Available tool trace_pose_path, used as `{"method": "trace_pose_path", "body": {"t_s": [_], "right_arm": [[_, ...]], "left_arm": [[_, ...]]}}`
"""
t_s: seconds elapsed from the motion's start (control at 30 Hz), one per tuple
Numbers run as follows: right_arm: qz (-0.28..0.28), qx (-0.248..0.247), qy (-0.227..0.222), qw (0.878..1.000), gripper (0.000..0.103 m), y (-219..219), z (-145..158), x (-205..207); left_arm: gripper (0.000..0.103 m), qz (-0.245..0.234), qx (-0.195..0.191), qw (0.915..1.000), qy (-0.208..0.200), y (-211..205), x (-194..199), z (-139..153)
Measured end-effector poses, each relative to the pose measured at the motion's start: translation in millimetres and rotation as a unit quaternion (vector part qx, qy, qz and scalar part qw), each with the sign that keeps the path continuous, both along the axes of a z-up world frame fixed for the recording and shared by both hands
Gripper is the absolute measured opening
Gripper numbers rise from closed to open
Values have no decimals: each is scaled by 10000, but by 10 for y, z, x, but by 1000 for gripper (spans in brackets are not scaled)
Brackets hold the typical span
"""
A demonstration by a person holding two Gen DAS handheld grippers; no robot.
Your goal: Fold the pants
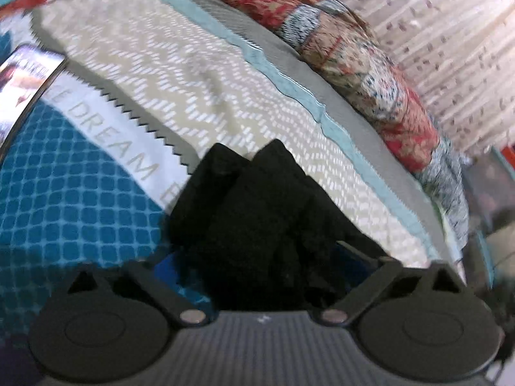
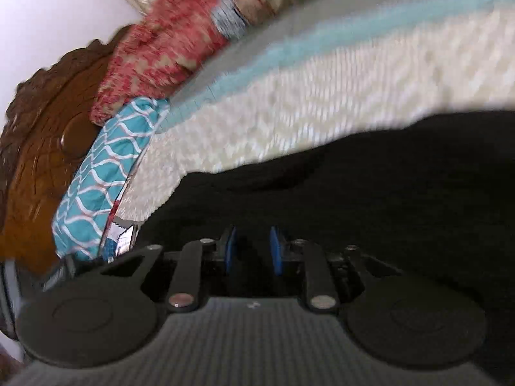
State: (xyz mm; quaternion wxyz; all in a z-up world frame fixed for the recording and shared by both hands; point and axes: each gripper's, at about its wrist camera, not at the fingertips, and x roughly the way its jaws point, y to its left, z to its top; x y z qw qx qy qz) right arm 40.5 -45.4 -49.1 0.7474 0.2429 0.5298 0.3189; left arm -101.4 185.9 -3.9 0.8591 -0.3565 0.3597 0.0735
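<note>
Found the left gripper [image 1: 257, 257] with its two linkage arms splayed wide and one bunch of black pants [image 1: 251, 199] heaped between them, hiding both fingertips. Could not tell whether the pads pressed on the cloth. Noted two peaked folds at the far end of that bunch, pointing away from the camera. Recorded beyond it one cream bedspread [image 1: 193, 90] with a white zigzag print, one white band [image 1: 112, 119] lettered "DREAM" along its saw-toothed edge, and one teal lattice-print cloth [image 1: 64, 193] on the near left. Logged one pale blue stripe [image 1: 289, 80] and one grey stripe [image 1: 305, 64] bordering the far side of the bedspread, then one rumpled red floral quilt [image 1: 354, 64] against one pale curtain [image 1: 434, 32]. Found the right gripper [image 2: 253, 251] drawn narrow, its two blue pads [image 2: 230, 251] standing close with a dark gap between. Could not tell, in the blur, whether cloth was pinched there. Noted the pants [image 2: 370, 193] spread as one broad black sheet directly under and ahead of those fingers, covering the lower right of the right wrist view and lying on the bedspread. Recorded to the left one teal wave-print pillow [image 2: 106, 177], with the red quilt behind it, one carved wooden headboard [image 2: 42, 128] and one white wall [image 2: 48, 0].
</note>
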Motion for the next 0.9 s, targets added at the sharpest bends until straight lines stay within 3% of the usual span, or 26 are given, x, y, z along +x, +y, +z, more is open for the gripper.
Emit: {"method": "trace_pose_path", "body": {"t_s": [0.03, 0.07, 0.13, 0.2, 0.3, 0.37, 0.5, 0.6, 0.73, 0.8, 0.9], "right_arm": [[-102, 43, 230, 9997, 19, 28, -124, 25], [-230, 206, 334, 9990, 13, 9, -187, 39], [-302, 366, 497, 9976, 13, -40, -192, 47], [-258, 375, 486, 9978, 13, -13, -177, 50], [-335, 579, 629, 9958, 13, -108, -170, 29], [-389, 801, 751, 9932, 16, -137, -179, 51], [-773, 1254, 720, 9865, 19, -539, -81, 63], [-1310, 1404, 531, 9800, 20, -1019, 19, 105], [-2001, 1372, 460, 9690, 23, -1597, 50, 16], [-2229, 1414, 524, 9631, 26, -1806, 16, -70], [-2275, 1590, 530, 9593, 47, -1894, -14, -165]], "left_arm": [[59, -76, 192, 9998, 58, -47, 33, -20], [51, -92, 326, 9994, 100, -75, 42, -23], [40, -94, 349, 9993, -17, -102, 9, -3], [37, -145, 338, 9992, -140, -154, -19, 56], [35, -401, 907, 9943, -398, -432, -60, 266], [35, -703, 1441, 9851, -622, -685, -89, 422], [36, -1516, 2354, 9552, -960, -1224, -72, 604], [41, -2085, 2858, 9301, -991, -1641, -7, 600], [75, -2826, 2936, 9086, -912, -2148, 75, 471], [83, -3244, 2865, 8972, -884, -2343, 88, 419], [93, -3563, 2978, 8799, -1010, -2483, -16, 455]]}}
